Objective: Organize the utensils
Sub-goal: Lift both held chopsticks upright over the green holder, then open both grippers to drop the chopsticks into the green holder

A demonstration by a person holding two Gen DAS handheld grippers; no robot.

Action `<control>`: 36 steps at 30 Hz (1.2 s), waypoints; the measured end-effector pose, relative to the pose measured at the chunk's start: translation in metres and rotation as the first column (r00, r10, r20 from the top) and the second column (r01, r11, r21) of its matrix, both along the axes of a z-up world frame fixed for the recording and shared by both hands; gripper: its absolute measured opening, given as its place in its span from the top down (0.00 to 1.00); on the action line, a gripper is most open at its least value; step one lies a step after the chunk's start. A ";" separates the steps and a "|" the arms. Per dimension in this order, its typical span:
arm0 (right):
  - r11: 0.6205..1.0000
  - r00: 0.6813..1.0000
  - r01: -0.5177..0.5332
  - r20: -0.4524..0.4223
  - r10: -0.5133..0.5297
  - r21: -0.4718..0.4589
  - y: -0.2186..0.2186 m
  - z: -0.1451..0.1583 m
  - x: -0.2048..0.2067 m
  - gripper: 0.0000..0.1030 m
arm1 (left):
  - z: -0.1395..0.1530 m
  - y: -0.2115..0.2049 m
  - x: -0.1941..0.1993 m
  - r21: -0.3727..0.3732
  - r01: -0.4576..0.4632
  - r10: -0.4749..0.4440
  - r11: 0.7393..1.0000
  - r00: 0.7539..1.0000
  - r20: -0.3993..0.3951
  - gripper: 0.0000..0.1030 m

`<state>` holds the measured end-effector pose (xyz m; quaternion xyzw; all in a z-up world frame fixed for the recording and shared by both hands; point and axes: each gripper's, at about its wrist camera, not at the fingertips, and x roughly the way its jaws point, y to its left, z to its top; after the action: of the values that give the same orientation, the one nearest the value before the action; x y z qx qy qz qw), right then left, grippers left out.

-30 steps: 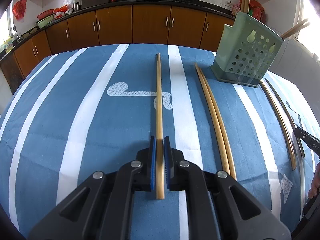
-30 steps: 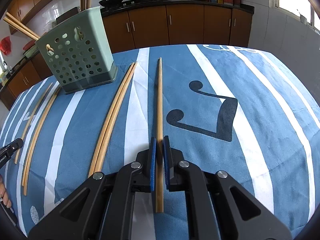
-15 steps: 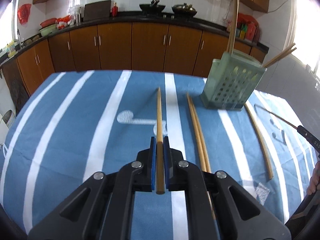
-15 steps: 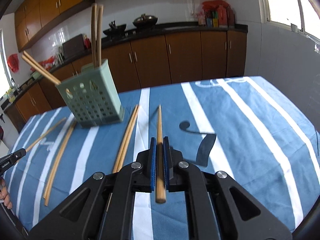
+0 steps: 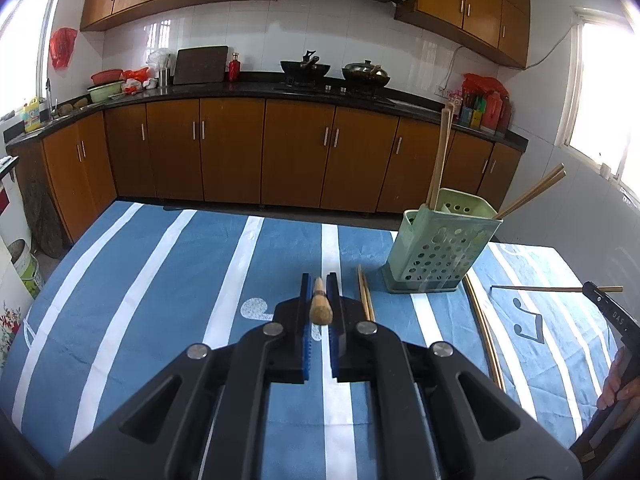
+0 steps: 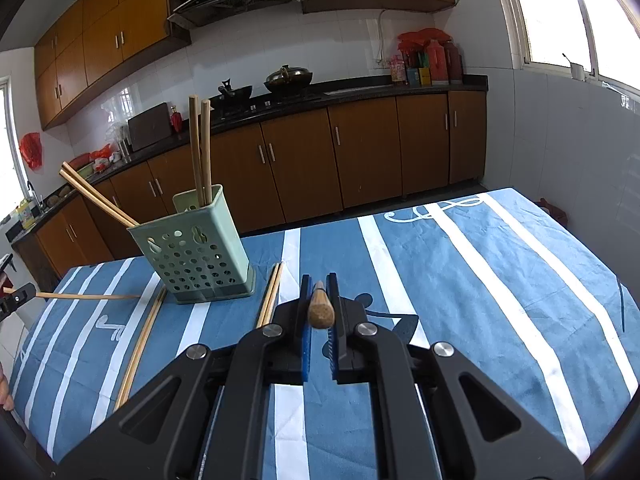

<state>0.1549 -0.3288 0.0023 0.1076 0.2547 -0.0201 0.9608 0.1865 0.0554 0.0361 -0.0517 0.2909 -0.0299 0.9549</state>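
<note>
Both chopsticks lifted off cloth (image 5: 160, 280) since earlier frame. Our left gripper (image 5: 320, 286) and right gripper (image 6: 319, 286) each clamp one chopstick (image 5: 320, 308) beside holder (image 5: 440, 248). Light, stiff, slick; we grip near butt.

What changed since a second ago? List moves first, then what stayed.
Both claws rose, lifting their chopsticks off the tablecloth: left claw with its chopstick, right claw with its chopstick. Grips stayed shut. The green holder and loose chopsticks stayed put.
</note>
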 end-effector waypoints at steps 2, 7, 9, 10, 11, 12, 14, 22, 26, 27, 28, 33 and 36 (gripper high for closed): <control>1.000 1.000 0.003 0.006 -0.003 0.000 0.000 0.001 0.001 0.93 | 0.004 0.000 -0.001 0.001 0.001 -0.001 1.000 1.000 0.009 0.92; 1.000 0.999 0.000 0.035 -0.001 0.011 -0.002 0.014 -0.001 0.93 | 0.022 -0.001 -0.005 -0.005 0.012 -0.012 1.000 0.999 0.044 0.92; 1.000 0.999 -0.008 0.050 0.006 0.030 -0.003 0.024 -0.001 0.93 | 0.032 0.001 -0.008 -0.017 0.022 -0.021 1.000 0.998 0.057 0.92; 0.999 0.998 -0.016 0.058 0.013 0.045 -0.003 0.030 -0.002 0.93 | 0.037 0.001 -0.009 -0.023 0.028 -0.026 0.999 0.998 0.062 0.92; 0.998 0.998 -0.023 0.064 0.019 0.055 -0.004 0.035 -0.002 0.93 | 0.044 0.000 -0.011 -0.034 0.037 -0.035 0.999 0.997 0.070 0.92; 0.997 0.997 -0.033 0.075 0.028 0.069 -0.003 0.042 -0.003 0.93 | 0.049 0.000 -0.012 -0.043 0.045 -0.042 0.998 0.996 0.075 0.92; 0.994 0.994 -0.060 0.101 0.051 0.094 -0.001 0.056 -0.004 0.93 | 0.064 -0.003 -0.016 -0.066 0.073 -0.066 0.995 0.993 0.097 0.92; 0.978 0.950 -0.162 0.288 0.120 0.130 0.021 0.126 -0.007 0.93 | 0.123 -0.035 -0.021 -0.080 0.137 -0.113 0.987 0.962 0.247 0.92; 0.985 0.918 -0.155 0.378 0.116 0.073 0.041 0.150 0.000 0.93 | 0.149 -0.058 -0.010 -0.086 0.132 -0.096 0.988 0.938 0.332 0.93; 0.988 0.910 -0.143 0.401 0.108 0.058 0.046 0.154 0.004 0.93 | 0.155 -0.064 -0.004 -0.092 0.125 -0.085 0.988 0.932 0.351 0.92; 0.989 0.905 -0.135 0.413 0.103 0.051 0.050 0.156 0.007 0.93 | 0.159 -0.067 0.002 -0.101 0.121 -0.076 0.987 0.928 0.364 0.92; 0.994 0.903 -0.100 0.423 0.070 0.050 0.057 0.153 0.045 0.93 | 0.157 -0.084 0.030 -0.106 0.087 -0.038 0.991 0.916 0.400 0.92; 0.995 0.921 -0.089 0.385 0.063 0.051 0.060 0.142 0.069 0.93 | 0.144 -0.090 0.051 -0.104 0.074 -0.029 0.992 0.924 0.381 0.92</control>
<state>0.2236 -0.2693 0.1438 0.1319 0.0668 0.0473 0.9879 0.2374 -0.0342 0.1799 -0.0929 0.1001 -0.0812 0.9873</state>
